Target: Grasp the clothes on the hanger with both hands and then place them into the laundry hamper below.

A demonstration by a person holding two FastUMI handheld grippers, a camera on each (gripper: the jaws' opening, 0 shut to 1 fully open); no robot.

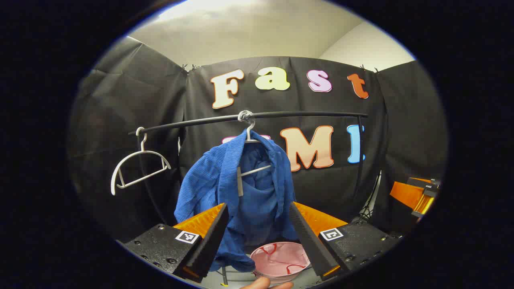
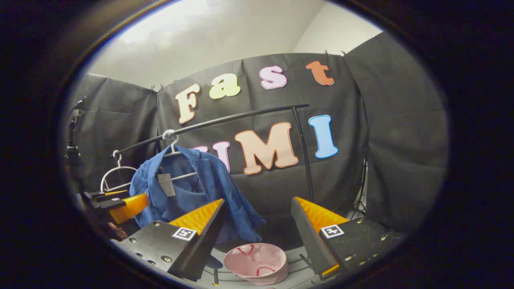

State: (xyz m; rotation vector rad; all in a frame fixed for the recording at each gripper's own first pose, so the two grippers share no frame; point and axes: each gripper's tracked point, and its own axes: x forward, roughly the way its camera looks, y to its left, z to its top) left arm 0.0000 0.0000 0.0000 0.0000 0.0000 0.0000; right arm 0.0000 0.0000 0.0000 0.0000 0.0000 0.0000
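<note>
While both tools are held apart and grip nothing, a blue shirt (image 1: 249, 188) hangs on a white hanger (image 1: 251, 138) from a black rail (image 1: 257, 116) that crosses the middle of the left gripper view. The left tool (image 1: 259, 226) sits at the bottom centre of that view, its two fingers spread wide with the shirt's lower part seen in the gap between them, though farther off and not touched. Below the shirt, at the bottom centre, stands a pink laundry hamper (image 1: 281, 261) with red markings. A second white hanger (image 1: 138, 168), bare, hangs on the rail at middle left.

From the right gripper view, the shirt appears at lower left with a small tag hanging at its collar, and the hamper sits at bottom centre, a little to the right of the garment's hem. The right tool (image 2: 257, 228) is at the bottom of this view, fingers likewise wide open, pointed more toward the booth wall than the cloth. The left tool shows again at the far left edge, near the shirt's sleeve.

Judging the risks: the shirt looks loosely draped, so a pull from one side alone may drag it off unevenly or swing the hanger along the rail. A shallow pinch on thin cloth could slip. The hamper mouth looks small next to the garment, so a sleeve may fall outside it.
</note>
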